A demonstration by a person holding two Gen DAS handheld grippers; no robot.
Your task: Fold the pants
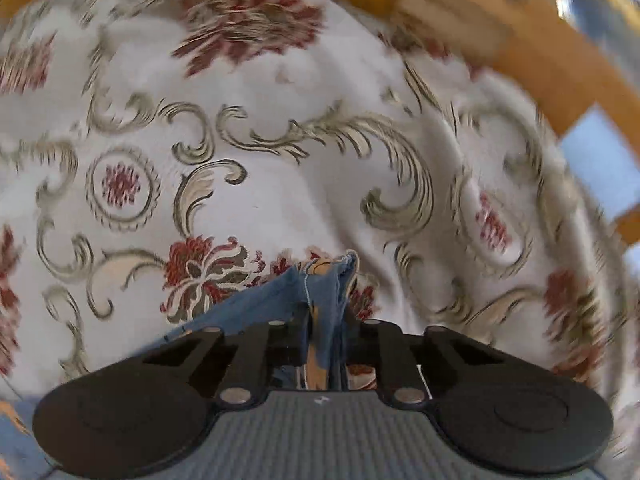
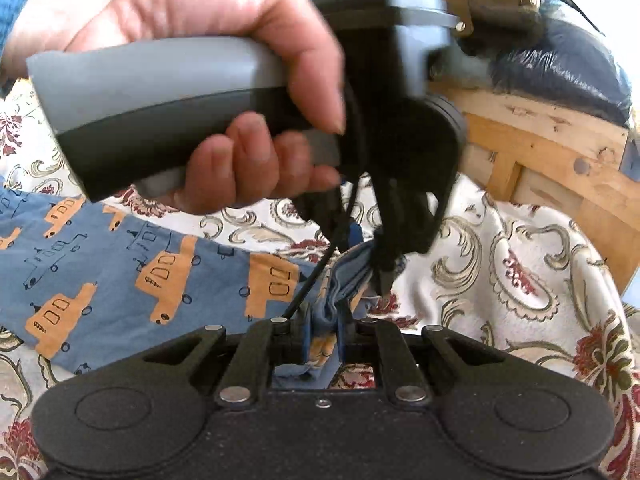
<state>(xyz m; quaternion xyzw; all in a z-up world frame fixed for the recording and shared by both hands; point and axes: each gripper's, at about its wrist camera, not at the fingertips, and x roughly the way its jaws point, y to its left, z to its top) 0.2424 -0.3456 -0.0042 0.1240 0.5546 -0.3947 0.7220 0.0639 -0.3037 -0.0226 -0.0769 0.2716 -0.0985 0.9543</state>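
The pants [image 2: 120, 264] are blue with orange truck prints and lie spread to the left on a flowered cloth in the right wrist view. My right gripper [image 2: 322, 336] is shut on a bunched edge of the pants. Just beyond it, a hand [image 2: 224, 92] holds my left gripper [image 2: 384, 276], whose fingers point down and pinch the same bunched fabric. In the left wrist view, my left gripper [image 1: 324, 332] is shut on a fold of the pants [image 1: 320, 288], which sticks up between its fingers.
A white cloth [image 1: 280, 168] with red flowers and beige scrolls covers the surface. A wooden frame [image 2: 560, 168] runs along the far right, with a dark shiny cushion [image 2: 560, 68] above it. The same wooden frame [image 1: 540, 52] shows blurred in the left wrist view.
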